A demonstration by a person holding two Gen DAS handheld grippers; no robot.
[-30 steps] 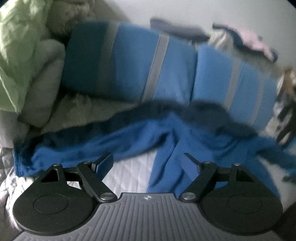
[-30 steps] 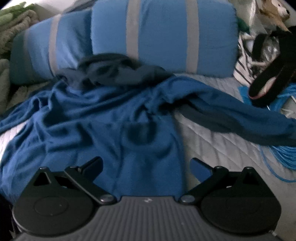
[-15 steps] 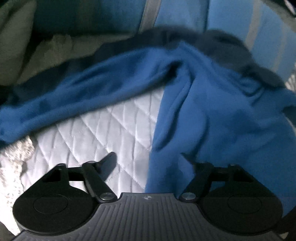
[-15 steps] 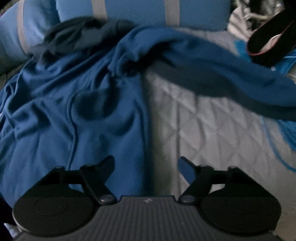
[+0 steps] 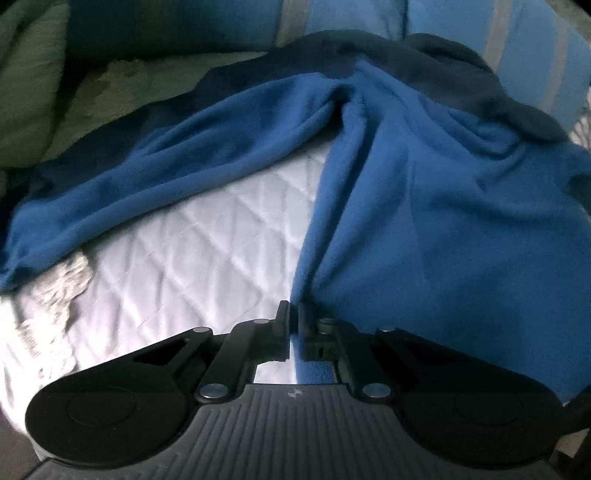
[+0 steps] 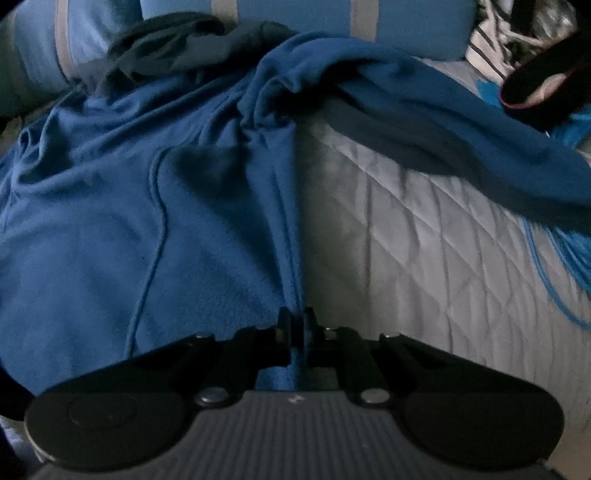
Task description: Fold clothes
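— On the bed, what's lying there?

— A blue sweatshirt (image 5: 443, 206), spread across the white quilted bedcover (image 5: 192, 258). Its dark hood (image 5: 443, 74) is bunched up against the blue pillows with grey stripes (image 5: 491, 33) at the far end.

— Where are the sleeves?

— From the left wrist view, one sleeve (image 5: 147, 173) runs out to the left over the quilt. From the right wrist view, the other sleeve (image 6: 461, 125) stretches off to the right.

— And the left gripper?

— The left gripper (image 5: 291, 318) is down at the left side edge of the sweatshirt's body, near the hem. Its jaws are pressed together with blue cloth pinched between them.

— The right one?

— Much the same on the other side. The right gripper (image 6: 295, 326) has its jaws closed on the right side edge of the body, where the cloth meets the bare quilt.

— Anything else around?

— A coil of bright blue cord (image 6: 554, 251) lies on the quilt at the right, and a black strap (image 6: 543, 85) sits above it. A pale green blanket (image 5: 29, 85) is heaped at the far left, and a fringed grey cloth (image 5: 55, 288) lies beside the left sleeve's cuff.
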